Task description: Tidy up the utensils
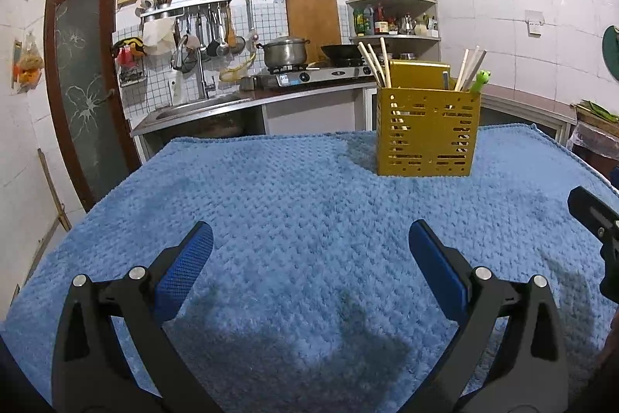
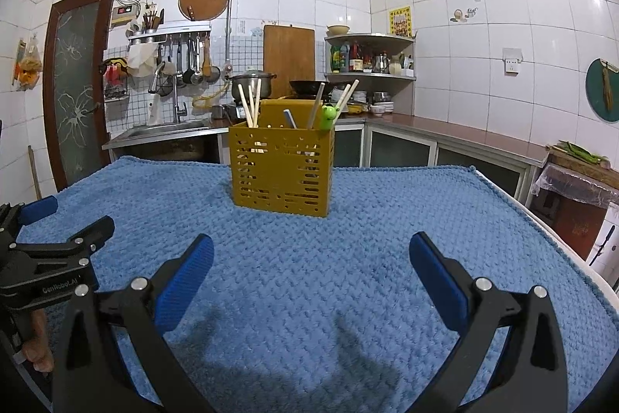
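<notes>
Blue ribbed pads face each other across a wide gap on the right tool (image 2: 311,258), holding nothing. Beside it the left tool (image 1: 310,246) gapes just as empty; white lettering on its black frame seems to read "GenRobot.AI". Nubby blue cloth (image 2: 348,277) covers the bench. Farther off stands a perforated yellow utensil holder (image 2: 280,173), upright, with pale chopsticks (image 2: 249,105) and a green-topped utensil (image 2: 328,115) inside.

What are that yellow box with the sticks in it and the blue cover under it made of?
The yellow box looks like painted sheet metal or stiff plastic: thin flat walls punched with neat slots, matte mustard finish. I cannot tell which. The sticks look like pale bare wood or bamboo chopsticks, with no shine. The blue cover is a soft, fuzzy fabric with a bumpy woven pattern, like a fleece towel or blanket.
</notes>
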`<move>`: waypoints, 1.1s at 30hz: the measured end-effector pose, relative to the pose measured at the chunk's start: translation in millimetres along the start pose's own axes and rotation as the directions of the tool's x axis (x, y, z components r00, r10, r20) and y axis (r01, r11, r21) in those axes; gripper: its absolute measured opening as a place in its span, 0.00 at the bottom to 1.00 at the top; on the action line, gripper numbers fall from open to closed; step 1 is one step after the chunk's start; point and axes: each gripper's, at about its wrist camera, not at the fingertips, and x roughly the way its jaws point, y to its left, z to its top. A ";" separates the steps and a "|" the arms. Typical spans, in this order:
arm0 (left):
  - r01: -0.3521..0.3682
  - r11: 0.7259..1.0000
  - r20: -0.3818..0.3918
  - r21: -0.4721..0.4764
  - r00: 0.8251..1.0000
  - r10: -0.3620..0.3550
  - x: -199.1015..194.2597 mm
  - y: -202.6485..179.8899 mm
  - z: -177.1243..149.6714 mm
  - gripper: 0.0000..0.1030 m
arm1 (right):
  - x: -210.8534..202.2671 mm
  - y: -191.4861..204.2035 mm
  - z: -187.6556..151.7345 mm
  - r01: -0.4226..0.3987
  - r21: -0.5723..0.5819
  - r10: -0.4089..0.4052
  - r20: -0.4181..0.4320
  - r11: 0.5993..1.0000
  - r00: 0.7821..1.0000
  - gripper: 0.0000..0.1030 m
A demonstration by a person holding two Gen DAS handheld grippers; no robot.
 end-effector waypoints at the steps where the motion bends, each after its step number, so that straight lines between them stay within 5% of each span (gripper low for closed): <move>1: 0.000 1.000 0.003 0.000 1.000 0.000 -0.5 -0.1 0.1 0.95 | 0.2 -0.3 -0.2 -0.001 0.000 0.001 -0.001 1.000 1.000 0.96; 33: -0.019 1.000 0.042 0.000 0.999 0.019 -9.3 2.5 -0.8 0.95 | -5.8 1.8 0.4 -0.006 -0.004 0.006 0.014 1.000 1.000 0.96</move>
